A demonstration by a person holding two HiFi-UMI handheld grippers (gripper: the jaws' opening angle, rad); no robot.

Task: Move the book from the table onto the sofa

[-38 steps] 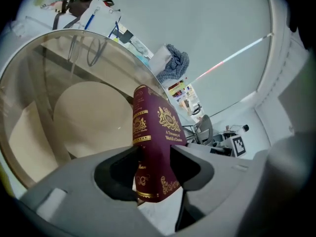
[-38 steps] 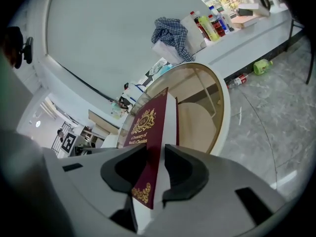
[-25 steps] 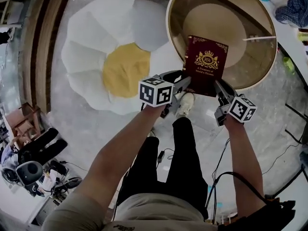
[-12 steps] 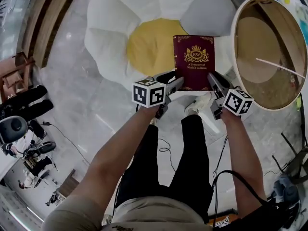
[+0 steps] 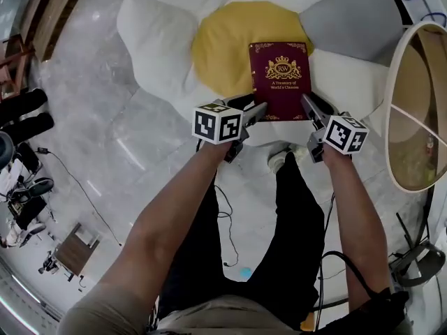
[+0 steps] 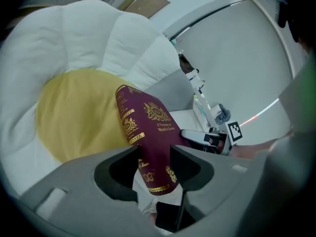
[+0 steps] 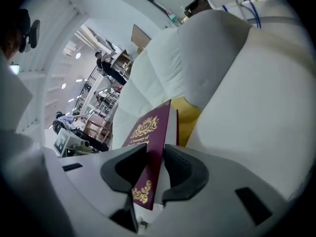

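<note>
Left gripper (image 5: 255, 112) clamped on near left corner of maroon book (image 5: 281, 79), jaws tight on cover and underside by the spine. Book held roughly level between both grippers, cover up, reaching forward of the jaws over flower-shaped sofa (image 5: 157, 33): yellow centre cushion (image 5: 220, 47) ahead-left, grey petal (image 5: 349, 19) ahead-right. Contact with cushion unclear from above, possibly just clear. Right gripper (image 5: 309, 107) clamped on near right corner. Round glass table (image 5: 419, 110) lay well off to its right.

table (image 5: 389, 117) cut off right, sofa (image 5: 154, 33) cropped
</note>
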